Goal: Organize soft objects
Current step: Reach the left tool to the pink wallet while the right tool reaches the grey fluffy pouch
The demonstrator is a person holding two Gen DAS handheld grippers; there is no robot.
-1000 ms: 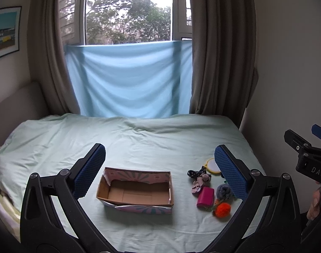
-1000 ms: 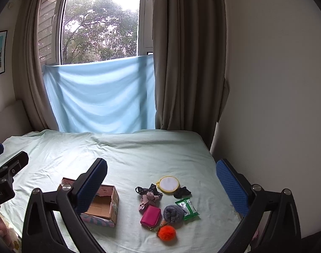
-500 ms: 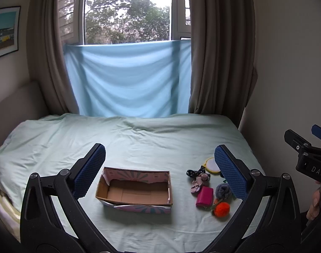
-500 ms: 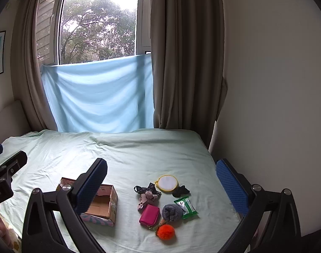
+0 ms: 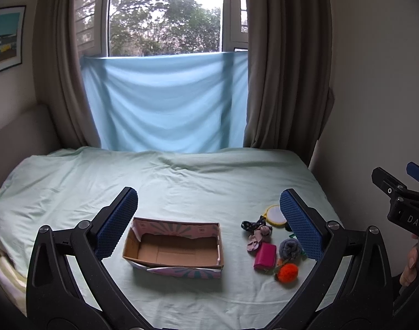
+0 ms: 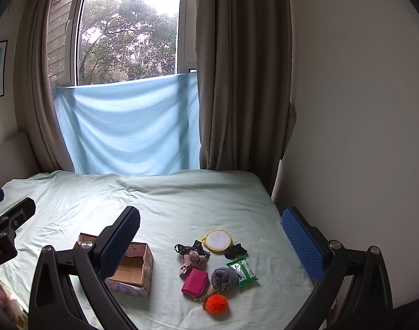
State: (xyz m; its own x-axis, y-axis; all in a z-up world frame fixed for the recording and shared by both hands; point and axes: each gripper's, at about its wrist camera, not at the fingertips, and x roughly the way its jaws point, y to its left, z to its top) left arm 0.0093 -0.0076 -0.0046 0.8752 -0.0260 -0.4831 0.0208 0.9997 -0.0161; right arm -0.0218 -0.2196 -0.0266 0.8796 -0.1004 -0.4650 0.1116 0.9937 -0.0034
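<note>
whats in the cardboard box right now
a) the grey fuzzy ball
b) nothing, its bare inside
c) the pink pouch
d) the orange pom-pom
b: the cardboard box shows only its brown bottom, while the orange pom-pom, pink pouch and grey fuzzy ball lie on the bed sheet to its right.

We look from two cameras held above the near end of the bed (image 5: 209, 187), both facing the window (image 6: 127, 35) and not close to anything. Both see the box (image 5: 173, 247) and toys, the right camera from farther right.
</note>
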